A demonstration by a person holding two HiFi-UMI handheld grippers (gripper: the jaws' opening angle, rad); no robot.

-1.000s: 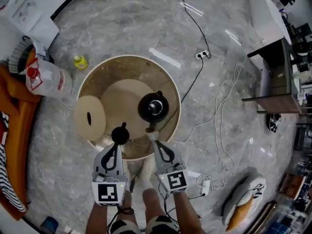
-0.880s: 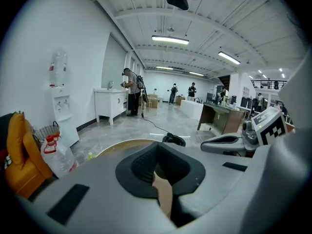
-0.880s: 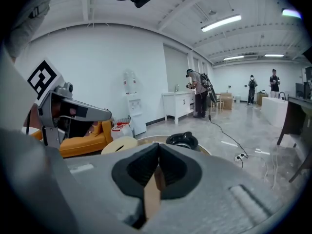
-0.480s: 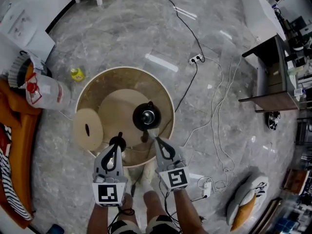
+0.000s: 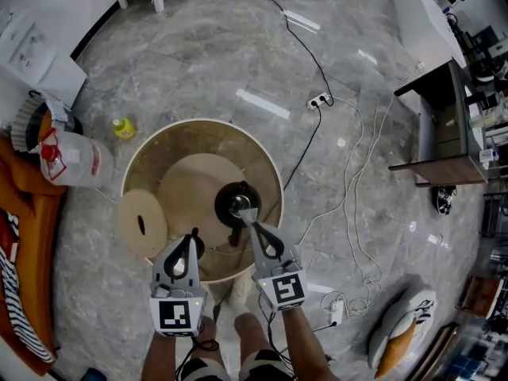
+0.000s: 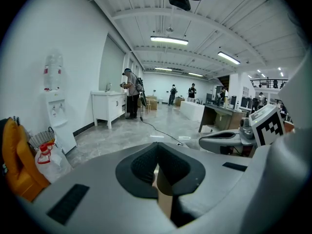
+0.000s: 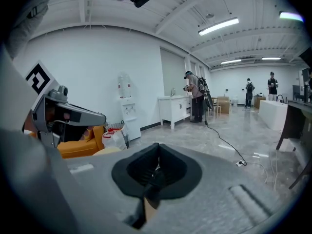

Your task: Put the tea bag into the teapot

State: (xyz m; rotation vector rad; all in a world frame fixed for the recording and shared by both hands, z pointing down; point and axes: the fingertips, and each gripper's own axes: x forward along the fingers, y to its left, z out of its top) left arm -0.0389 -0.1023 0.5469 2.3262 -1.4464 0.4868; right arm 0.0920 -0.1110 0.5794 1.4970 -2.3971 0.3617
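The right gripper (image 5: 245, 213), jaws pinched shut on what looks like the small dark tea bag (image 7: 155, 179), is hovering over the open black round teapot (image 5: 235, 201), while the left gripper (image 5: 192, 241), jaws shut, is holding the black lid (image 5: 198, 249) aside for access.

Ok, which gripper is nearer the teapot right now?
Right. The right gripper, shut on the tea bag, is over the mouth of the teapot; the left gripper is off to its left, nearer the person.

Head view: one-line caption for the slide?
Left gripper and right gripper over a round table, the right one's tip above the open black teapot.
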